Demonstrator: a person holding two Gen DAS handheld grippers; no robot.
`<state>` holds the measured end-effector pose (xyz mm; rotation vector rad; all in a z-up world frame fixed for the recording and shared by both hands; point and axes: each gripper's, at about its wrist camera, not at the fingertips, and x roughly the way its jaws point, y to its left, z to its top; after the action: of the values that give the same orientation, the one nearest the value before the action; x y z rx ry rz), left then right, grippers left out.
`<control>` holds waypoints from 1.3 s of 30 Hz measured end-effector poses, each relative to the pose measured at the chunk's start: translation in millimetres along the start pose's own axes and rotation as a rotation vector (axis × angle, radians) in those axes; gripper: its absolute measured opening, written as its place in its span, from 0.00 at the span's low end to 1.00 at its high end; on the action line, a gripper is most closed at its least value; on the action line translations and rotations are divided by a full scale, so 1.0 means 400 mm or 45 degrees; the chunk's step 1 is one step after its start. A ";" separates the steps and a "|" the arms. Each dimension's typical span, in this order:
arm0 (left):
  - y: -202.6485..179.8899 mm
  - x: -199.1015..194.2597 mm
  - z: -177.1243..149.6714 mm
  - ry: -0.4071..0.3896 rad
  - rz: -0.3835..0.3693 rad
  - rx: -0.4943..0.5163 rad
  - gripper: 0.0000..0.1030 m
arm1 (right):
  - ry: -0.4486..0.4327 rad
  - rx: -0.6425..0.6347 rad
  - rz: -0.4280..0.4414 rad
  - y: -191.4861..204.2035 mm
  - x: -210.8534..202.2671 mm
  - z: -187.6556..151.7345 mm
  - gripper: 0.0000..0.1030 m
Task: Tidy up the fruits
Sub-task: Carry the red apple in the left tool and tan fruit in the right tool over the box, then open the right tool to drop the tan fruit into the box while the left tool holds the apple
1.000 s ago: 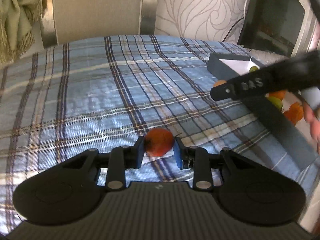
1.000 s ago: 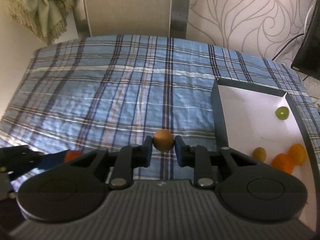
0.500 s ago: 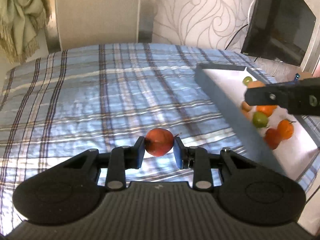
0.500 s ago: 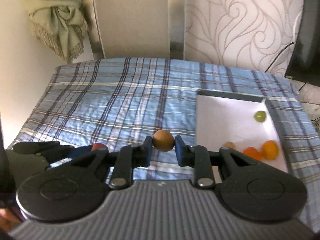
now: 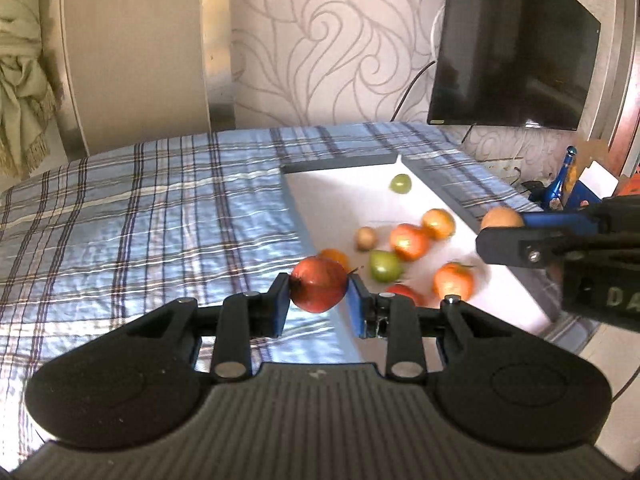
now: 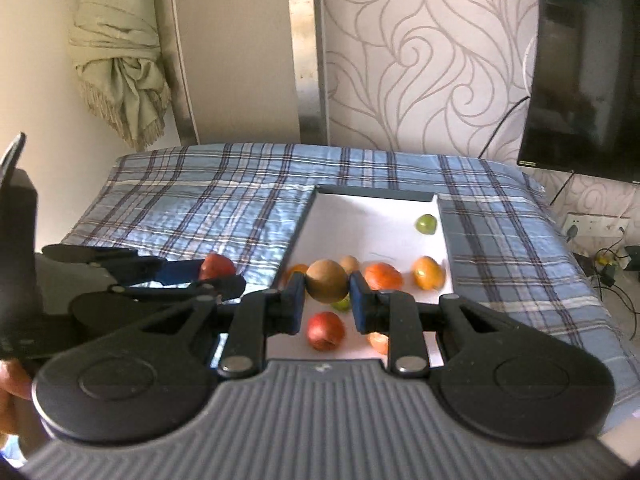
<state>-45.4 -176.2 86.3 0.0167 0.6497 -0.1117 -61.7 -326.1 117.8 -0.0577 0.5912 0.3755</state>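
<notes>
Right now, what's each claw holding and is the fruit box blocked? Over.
Left gripper shut on red apple. Right gripper shut on brown fruit. Both beside or over the box, fruit already inside. Nothing blocking it.

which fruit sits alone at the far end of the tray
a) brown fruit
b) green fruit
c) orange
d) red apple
b, the green fruit lies by itself near the far wall of the tray, apart from the cluster at the near end.

A blue plaid cloth covers the surface. A black flat screen hangs on swirl-patterned wallpaper, and a knotted pale green fringed curtain hangs left.
</notes>
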 end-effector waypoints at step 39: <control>-0.091 -0.071 -0.033 0.002 0.066 -0.010 0.34 | 0.136 -0.065 -0.012 -0.114 0.215 -0.003 0.49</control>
<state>-79.8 -209.0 93.6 0.0263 0.6506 -0.0595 19.8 -340.5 66.6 -0.1300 0.6867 0.3799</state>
